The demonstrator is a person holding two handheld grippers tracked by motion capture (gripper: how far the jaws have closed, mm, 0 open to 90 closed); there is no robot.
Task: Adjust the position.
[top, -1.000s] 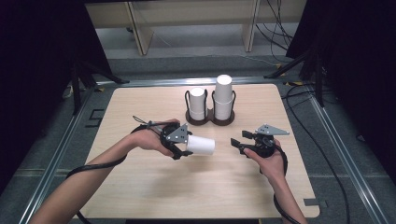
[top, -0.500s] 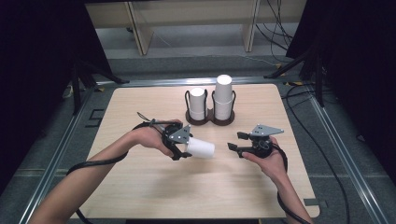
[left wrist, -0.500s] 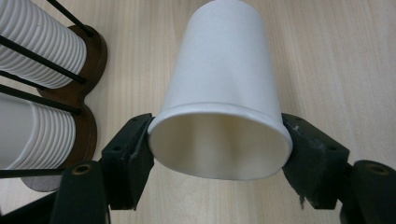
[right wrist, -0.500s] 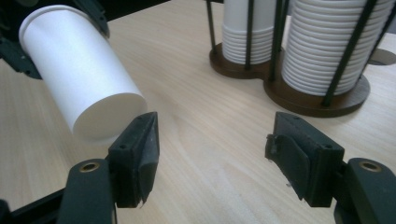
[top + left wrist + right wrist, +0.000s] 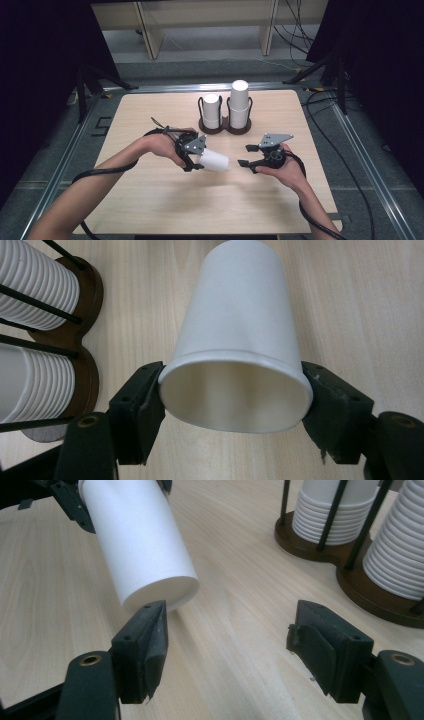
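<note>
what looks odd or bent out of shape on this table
The paper cup in the left gripper is squeezed at its rim, so the mouth looks oval with a slight crease in the wall. The two cup stacks stand at unequal heights. Nothing is spilled.

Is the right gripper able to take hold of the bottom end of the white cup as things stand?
Probably yes. The right gripper is open and faces the cup, which the left gripper holds sideways at its rim; bare table lies between them.
</note>
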